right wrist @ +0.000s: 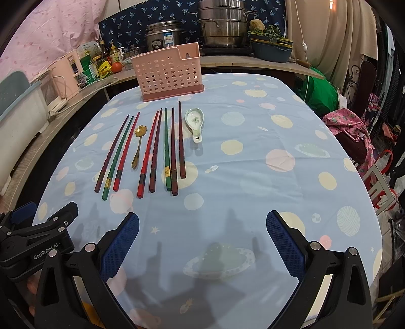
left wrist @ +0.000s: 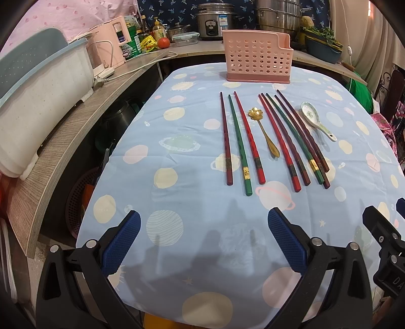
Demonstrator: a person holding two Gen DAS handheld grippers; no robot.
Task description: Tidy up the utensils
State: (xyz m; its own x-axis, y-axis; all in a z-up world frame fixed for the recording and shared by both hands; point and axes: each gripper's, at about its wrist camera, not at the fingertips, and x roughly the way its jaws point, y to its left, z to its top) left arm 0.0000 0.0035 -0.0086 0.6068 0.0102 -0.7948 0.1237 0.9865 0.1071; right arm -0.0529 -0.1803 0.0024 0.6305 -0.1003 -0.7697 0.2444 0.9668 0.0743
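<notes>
Both the left gripper (left wrist: 203, 240) and right gripper (right wrist: 202, 240) hover low over the tablecloth (left wrist: 192, 207), jaws spread, empty. Ahead lie eight chopsticks (left wrist: 279, 141), a gold spoon (left wrist: 264, 132), a ceramic spoon (left wrist: 315, 120) and one pink holder (left wrist: 255, 59).

Blue tablecloth (left wrist: 192, 202) printed with planets and pale circles, spread over the table. Wooden counter (left wrist: 76, 126) curving around the far and left sides. White tub with a grey-blue lid (left wrist: 38, 101) at the left, next to a pink appliance (left wrist: 108, 48) and a white power strip (left wrist: 103, 73). Bottles and a green can (left wrist: 133, 40) farther back, beside a red tomato (left wrist: 164, 42) and a clear lidded container (left wrist: 184, 38). Rice cooker (left wrist: 215, 21) and stacked steel steamer (right wrist: 222, 25) against dark floral cloth. Blue basin of greens (right wrist: 272, 50) to the right. Beige curtain (right wrist: 329, 38) behind.
</notes>
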